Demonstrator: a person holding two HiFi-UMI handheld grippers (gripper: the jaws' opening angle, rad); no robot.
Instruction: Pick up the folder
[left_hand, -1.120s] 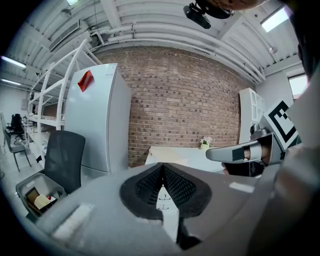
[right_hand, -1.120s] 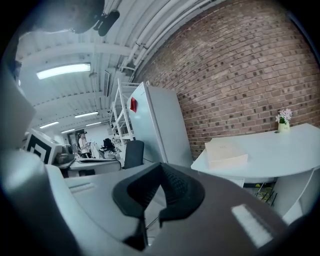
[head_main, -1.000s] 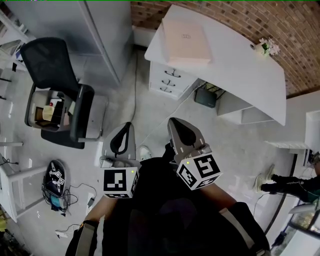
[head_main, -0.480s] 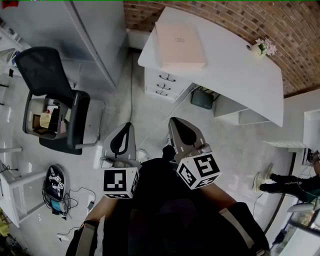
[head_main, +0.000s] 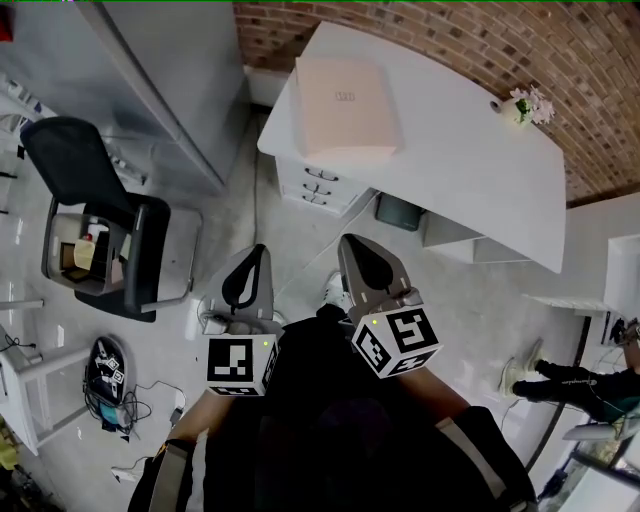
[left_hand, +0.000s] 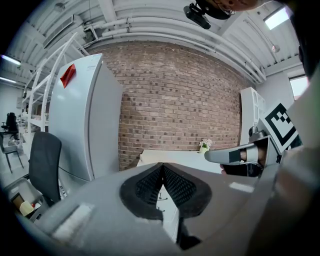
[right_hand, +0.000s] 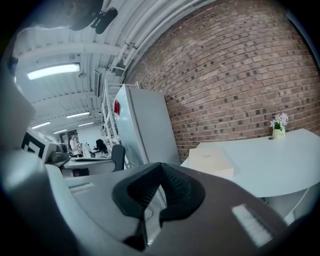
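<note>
The folder (head_main: 345, 108) is a pale pink, flat, box-like file lying on the left end of a white desk (head_main: 470, 160) against the brick wall. It also shows in the right gripper view as a cream slab (right_hand: 212, 161) on the desk. My left gripper (head_main: 250, 258) and right gripper (head_main: 357, 250) are held side by side over the floor, well short of the desk. Both are shut with nothing between their jaws. In the left gripper view the shut left gripper (left_hand: 162, 167) points at the desk edge, and the right gripper shows at the right.
A black office chair (head_main: 95, 215) stands at the left beside a grey cabinet (head_main: 160, 80). White drawers (head_main: 318, 185) sit under the desk, and a small flower vase (head_main: 520, 105) stands on its far side. Cables and a device (head_main: 105, 370) lie on the floor at lower left.
The desk and folder have slid nearer and lower in the head view as both grippers moved forward toward them. Both grippers stay shut.
</note>
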